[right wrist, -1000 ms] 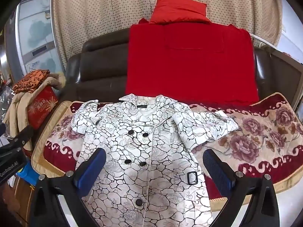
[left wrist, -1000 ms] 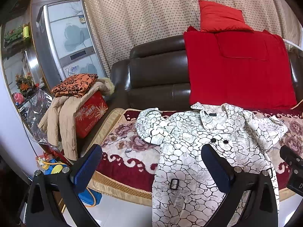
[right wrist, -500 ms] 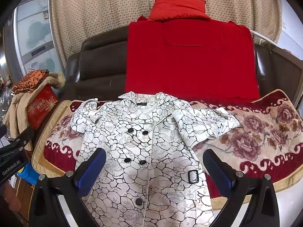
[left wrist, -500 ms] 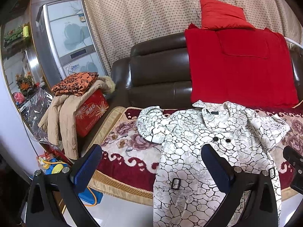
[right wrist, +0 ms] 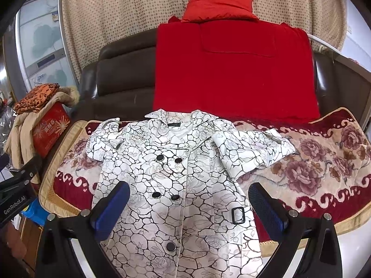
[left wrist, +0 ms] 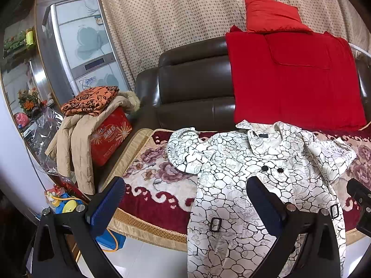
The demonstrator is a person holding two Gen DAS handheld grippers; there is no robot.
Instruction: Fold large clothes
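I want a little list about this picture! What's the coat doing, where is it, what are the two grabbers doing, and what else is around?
coat: white coat with a black crackle print, spread flat, front up, buttoned, hem hanging over the sofa edge
under it: flowered blanket on a dark sofa
left gripper: open, holding nothing
right gripper: open, holding nothing
behind: red blanket with a red pillow on top
beside the sofa: red box, beige jacket
folding: not begun

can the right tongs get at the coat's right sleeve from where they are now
Probably yes. The right tongs hang open above the coat, and its sleeve lies spread on the floral blanket with nothing covering it.
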